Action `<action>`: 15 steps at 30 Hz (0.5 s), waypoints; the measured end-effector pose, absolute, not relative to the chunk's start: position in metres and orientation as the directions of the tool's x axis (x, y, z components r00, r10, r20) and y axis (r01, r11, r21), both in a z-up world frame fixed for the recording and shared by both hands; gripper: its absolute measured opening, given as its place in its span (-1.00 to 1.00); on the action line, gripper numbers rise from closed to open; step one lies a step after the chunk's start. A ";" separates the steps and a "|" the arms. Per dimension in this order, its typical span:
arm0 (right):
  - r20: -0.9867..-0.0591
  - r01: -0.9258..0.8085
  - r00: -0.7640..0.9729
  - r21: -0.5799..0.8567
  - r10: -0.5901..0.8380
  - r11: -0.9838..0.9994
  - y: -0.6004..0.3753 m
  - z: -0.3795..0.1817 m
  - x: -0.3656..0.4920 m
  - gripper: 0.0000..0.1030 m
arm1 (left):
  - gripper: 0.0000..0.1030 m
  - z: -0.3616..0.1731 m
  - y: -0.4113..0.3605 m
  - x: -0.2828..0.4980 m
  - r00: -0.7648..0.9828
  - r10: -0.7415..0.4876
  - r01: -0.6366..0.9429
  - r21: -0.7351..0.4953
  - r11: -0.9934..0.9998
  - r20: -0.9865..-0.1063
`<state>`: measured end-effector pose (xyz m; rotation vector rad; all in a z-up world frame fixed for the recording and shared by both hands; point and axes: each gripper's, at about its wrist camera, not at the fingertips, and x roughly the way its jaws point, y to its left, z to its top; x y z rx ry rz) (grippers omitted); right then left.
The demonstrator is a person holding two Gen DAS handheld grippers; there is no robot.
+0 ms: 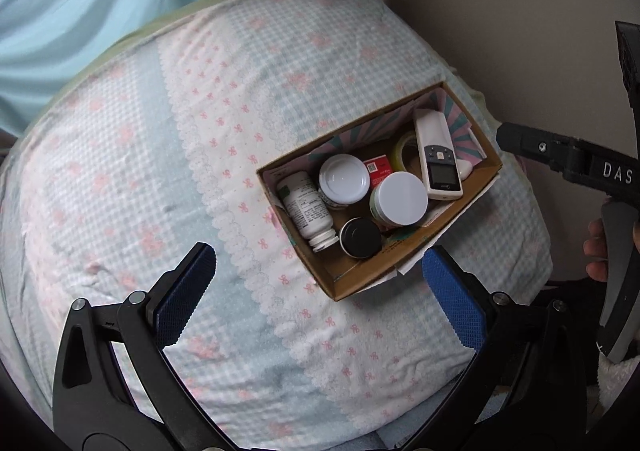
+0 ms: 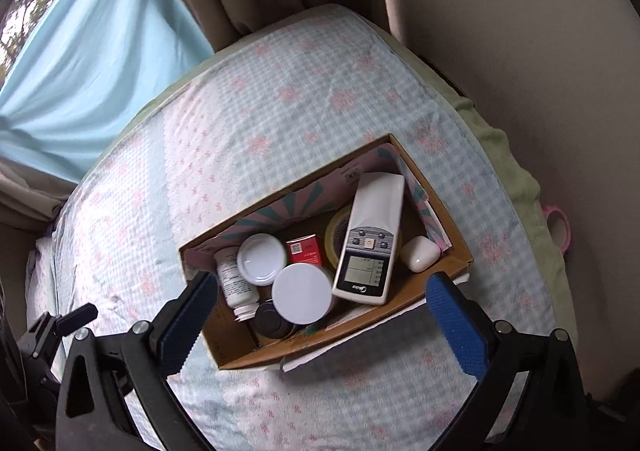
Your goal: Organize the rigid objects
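A brown cardboard box (image 1: 448, 219) (image 2: 440, 275) lies on the bed and holds a white remote (image 1: 437, 155) (image 2: 370, 239), a lying pill bottle (image 1: 306, 207) (image 2: 234, 279), two white-lidded jars (image 1: 344, 177) (image 2: 302, 293), a black-lidded jar (image 1: 360, 237), a red packet (image 1: 378, 167) (image 2: 305, 249), a tape roll (image 1: 405, 149) and a white earbud case (image 2: 420, 253). My left gripper (image 1: 320, 291) hovers open just short of the box's near corner, empty. My right gripper (image 2: 324, 327) hangs open above the box's near side, empty; its body (image 1: 560, 155) shows in the left wrist view.
The bed (image 1: 160, 171) (image 2: 280, 99) has a blue-checked sheet with pink bows. A beige wall (image 1: 500, 11) runs along the right, curtains (image 2: 100, 51) at the back. A pink ring (image 2: 560, 227) lies by the wall. A hand (image 1: 598, 251) grips the right tool.
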<state>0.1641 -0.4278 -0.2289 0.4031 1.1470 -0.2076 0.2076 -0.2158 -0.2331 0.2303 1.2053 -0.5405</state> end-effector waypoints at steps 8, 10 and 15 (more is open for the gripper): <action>-0.798 0.118 0.601 0.135 0.037 0.984 -0.335 -0.105 0.136 1.00 | 1.00 -0.095 -0.103 0.153 0.603 -0.243 0.270 -0.093 0.958 -0.759; -0.745 0.071 0.666 0.115 0.039 0.991 -0.315 -0.072 0.126 1.00 | 1.00 -0.063 -0.078 0.135 0.690 -0.222 0.217 -0.097 0.971 -0.689; -0.617 0.005 0.786 0.038 0.020 0.999 -0.274 -0.014 0.097 1.00 | 1.00 -0.013 -0.035 0.093 0.827 -0.161 0.134 -0.090 0.987 -0.538</action>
